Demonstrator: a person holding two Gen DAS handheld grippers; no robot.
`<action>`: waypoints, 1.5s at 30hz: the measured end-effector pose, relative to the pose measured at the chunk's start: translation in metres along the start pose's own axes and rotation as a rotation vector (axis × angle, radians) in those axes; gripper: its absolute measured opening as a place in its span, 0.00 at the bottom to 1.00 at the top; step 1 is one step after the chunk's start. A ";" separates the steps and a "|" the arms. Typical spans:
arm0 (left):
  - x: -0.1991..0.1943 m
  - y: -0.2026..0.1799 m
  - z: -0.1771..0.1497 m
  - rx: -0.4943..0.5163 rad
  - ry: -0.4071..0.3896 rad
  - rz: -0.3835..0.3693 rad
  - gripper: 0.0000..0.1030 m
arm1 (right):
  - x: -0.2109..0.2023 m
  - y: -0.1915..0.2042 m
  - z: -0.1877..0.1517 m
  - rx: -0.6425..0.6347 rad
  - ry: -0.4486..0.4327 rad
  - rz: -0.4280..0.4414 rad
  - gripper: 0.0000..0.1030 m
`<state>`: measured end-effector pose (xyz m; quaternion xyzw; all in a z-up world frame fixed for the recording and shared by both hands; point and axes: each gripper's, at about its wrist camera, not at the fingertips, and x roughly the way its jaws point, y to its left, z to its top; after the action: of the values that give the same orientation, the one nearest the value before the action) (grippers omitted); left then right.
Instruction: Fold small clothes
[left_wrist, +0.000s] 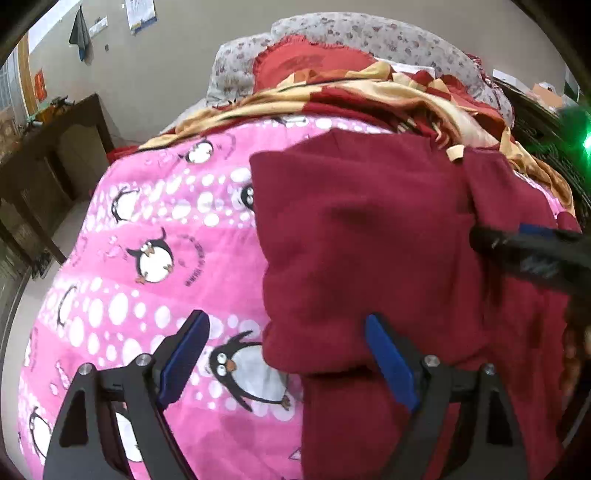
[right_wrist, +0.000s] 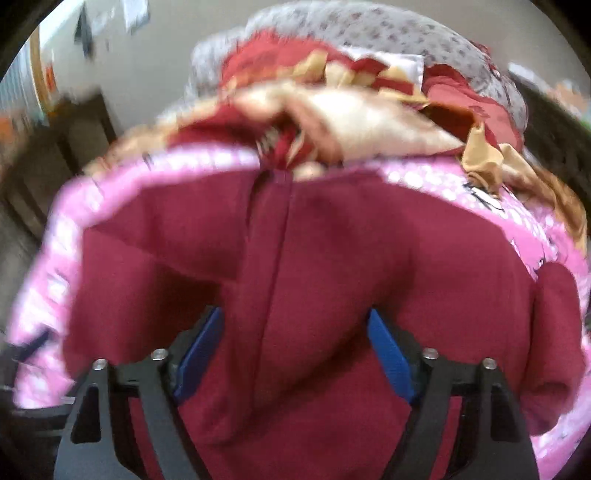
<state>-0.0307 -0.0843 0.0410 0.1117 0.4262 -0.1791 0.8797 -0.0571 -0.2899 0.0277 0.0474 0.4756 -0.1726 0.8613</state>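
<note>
While a maroon garment (left_wrist: 388, 258) lies spread on a pink penguin-print blanket (left_wrist: 155, 258), the left gripper (left_wrist: 286, 354) and right gripper (right_wrist: 295, 343) hover above it, jaws apart, gripping nothing.

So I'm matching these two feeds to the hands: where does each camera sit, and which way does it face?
Left wrist: on the left gripper, looking down at the penguin blanket and the maroon garment's left edge; own open fingers show, right gripper at right.
Right wrist: on the right gripper, looking down over the garment's middle; own open fingers show.
Shared: garment, blanket, the red-and-gold cloth behind.
</note>
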 end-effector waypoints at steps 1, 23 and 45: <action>0.000 0.000 -0.001 0.003 0.001 0.002 0.87 | -0.001 -0.007 -0.004 0.008 -0.015 0.015 0.83; -0.020 -0.001 0.007 -0.002 -0.033 0.007 0.87 | -0.036 -0.133 -0.024 0.146 -0.111 0.107 0.80; -0.019 -0.011 0.022 -0.027 -0.047 -0.015 0.87 | -0.038 -0.125 -0.011 -0.009 -0.121 0.130 0.32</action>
<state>-0.0307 -0.0974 0.0693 0.0926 0.4087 -0.1826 0.8894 -0.1271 -0.3943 0.0637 0.0637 0.4193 -0.1168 0.8980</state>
